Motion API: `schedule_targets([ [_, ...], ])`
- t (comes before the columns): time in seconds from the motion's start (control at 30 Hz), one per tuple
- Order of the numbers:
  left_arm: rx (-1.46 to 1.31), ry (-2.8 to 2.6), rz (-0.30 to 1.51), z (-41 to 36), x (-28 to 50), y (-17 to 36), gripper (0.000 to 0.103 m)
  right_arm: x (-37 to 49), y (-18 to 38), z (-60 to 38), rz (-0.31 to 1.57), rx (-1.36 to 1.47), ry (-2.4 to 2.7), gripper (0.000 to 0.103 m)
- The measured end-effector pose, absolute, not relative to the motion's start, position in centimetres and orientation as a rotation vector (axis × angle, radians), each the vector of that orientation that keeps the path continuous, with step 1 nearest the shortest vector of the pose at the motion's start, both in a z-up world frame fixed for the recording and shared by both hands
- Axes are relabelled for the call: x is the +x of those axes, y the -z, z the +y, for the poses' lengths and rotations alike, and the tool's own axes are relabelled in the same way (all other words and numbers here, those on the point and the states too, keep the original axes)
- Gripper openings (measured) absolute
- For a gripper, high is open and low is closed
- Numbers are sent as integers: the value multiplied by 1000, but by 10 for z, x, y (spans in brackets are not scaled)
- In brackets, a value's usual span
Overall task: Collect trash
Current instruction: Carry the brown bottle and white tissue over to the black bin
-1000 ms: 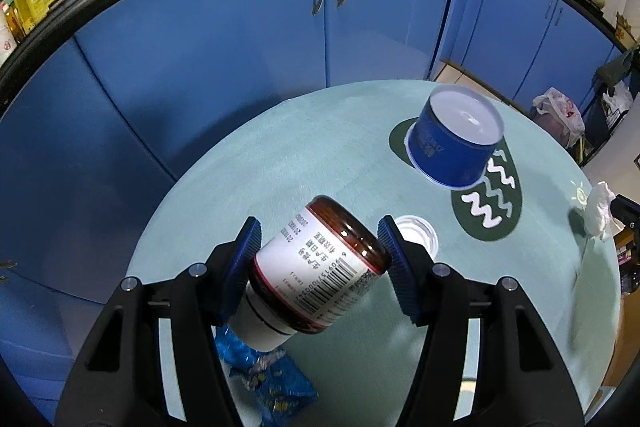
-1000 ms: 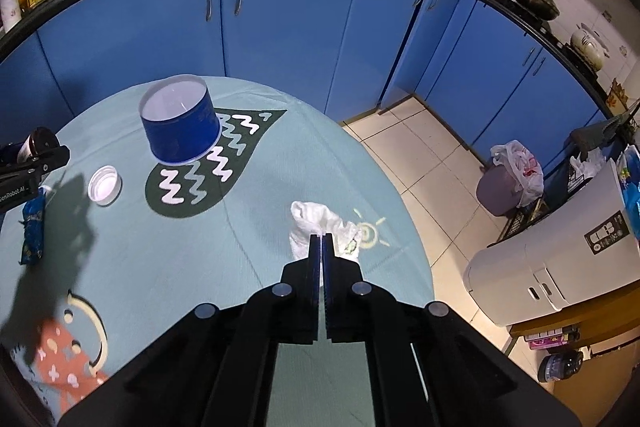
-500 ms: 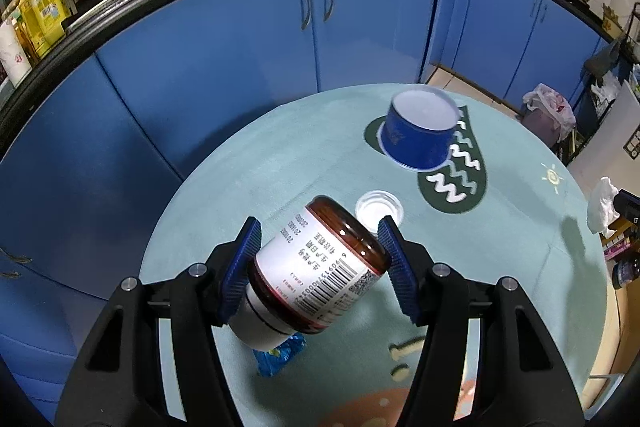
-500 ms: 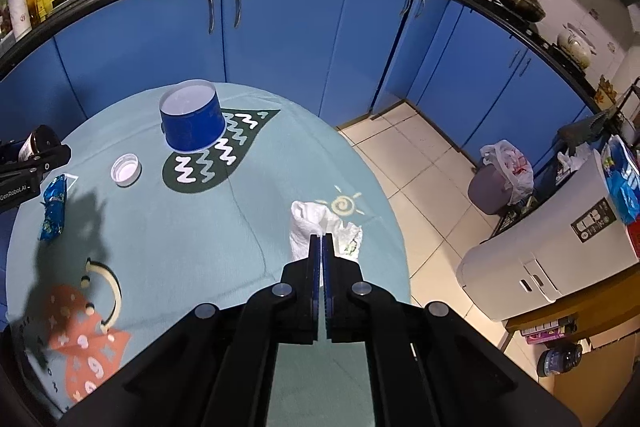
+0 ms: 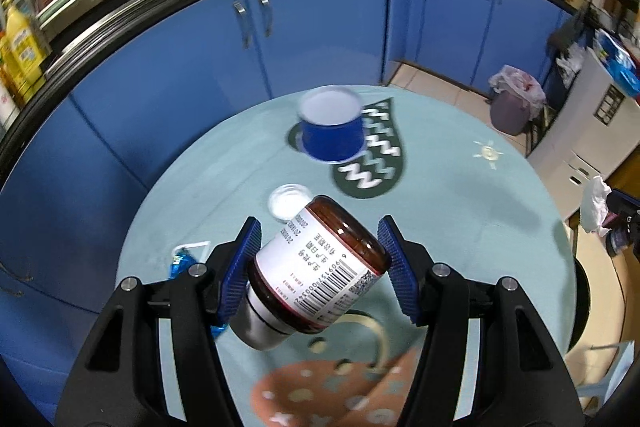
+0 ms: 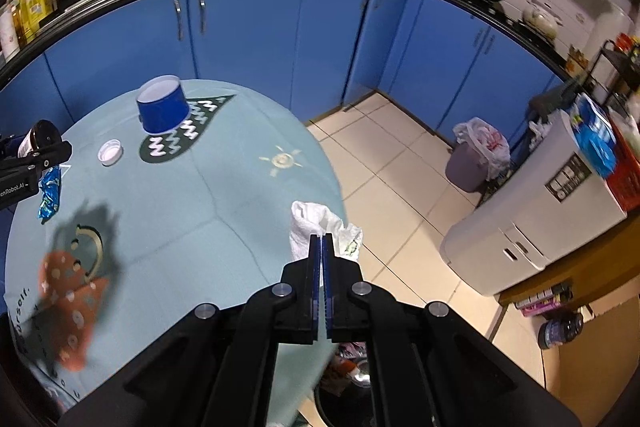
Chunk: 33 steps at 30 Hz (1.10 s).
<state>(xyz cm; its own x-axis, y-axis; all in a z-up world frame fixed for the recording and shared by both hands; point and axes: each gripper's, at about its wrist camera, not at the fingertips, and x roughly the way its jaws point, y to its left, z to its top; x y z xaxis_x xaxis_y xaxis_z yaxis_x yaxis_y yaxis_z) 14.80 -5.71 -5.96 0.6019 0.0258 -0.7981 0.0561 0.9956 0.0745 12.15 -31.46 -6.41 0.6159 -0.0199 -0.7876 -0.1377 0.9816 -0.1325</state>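
Gripping a brown jar [image 5: 320, 267] tilted between its blue pads, the left gripper [image 5: 320, 259] holds it above the near part of the round tabletop [image 5: 460, 195], while the right gripper [image 6: 321, 259], fingers pressed together, pinches a crumpled white tissue [image 6: 310, 227] over the tabletop's right edge. On the tabletop lie a white lid [image 5: 286, 201], a blue wrapper [image 6: 50, 195] near the left edge and an upturned blue cup [image 5: 332, 131] toward the far edge.

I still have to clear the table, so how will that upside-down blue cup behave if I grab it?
The blue cup looks like thin paper, so probably light and easy to crush. It stands rim-down on the table, likely stable; its tapered wall may slip upward from a squeeze.
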Motion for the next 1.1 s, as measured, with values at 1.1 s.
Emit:
schedule_targets([
  [1.1, 351, 409, 896, -304, 101, 55, 61, 29, 80, -477, 935, -19, 153, 2],
])
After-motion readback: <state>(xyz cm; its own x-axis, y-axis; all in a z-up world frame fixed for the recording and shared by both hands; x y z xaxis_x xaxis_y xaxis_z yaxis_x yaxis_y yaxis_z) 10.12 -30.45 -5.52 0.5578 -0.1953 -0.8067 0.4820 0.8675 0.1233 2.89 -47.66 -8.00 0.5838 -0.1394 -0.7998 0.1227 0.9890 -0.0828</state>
